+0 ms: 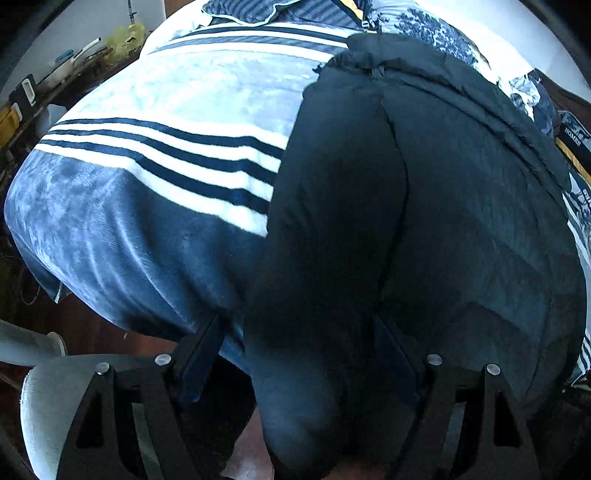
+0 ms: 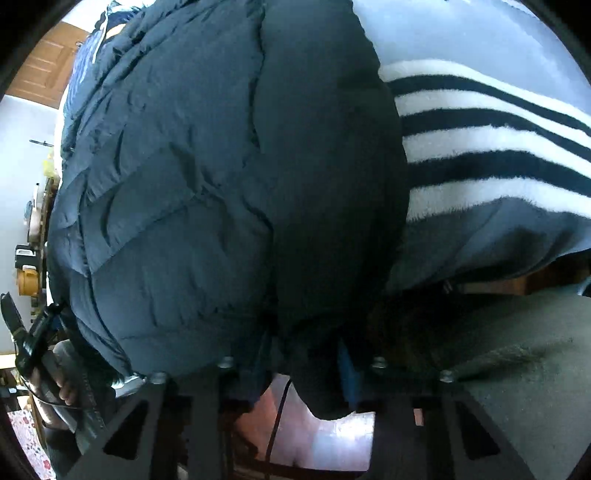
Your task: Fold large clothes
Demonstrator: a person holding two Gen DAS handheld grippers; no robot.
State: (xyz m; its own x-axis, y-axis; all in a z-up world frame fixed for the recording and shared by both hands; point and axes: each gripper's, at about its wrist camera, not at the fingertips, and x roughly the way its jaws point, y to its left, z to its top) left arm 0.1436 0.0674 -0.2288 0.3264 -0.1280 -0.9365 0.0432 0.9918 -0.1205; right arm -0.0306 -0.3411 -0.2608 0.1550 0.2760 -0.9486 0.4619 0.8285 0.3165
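Note:
A dark navy quilted puffer jacket (image 1: 424, 206) lies along a bed, its near end hanging over the bed's edge. My left gripper (image 1: 299, 350) stands wide open at that hanging end, one finger on each side of the fabric. In the right wrist view the jacket (image 2: 207, 184) fills most of the frame. My right gripper (image 2: 299, 363) is at the jacket's near edge with fabric bunched between its fingers; the fingertips are hidden by the cloth.
The bed carries a blue fleece blanket (image 1: 155, 110) with white and navy stripes, also seen in the right wrist view (image 2: 491, 147). Pillows (image 1: 280, 11) lie at the far end. A cluttered shelf (image 1: 55, 74) stands left. A grey chair (image 1: 48, 398) is near.

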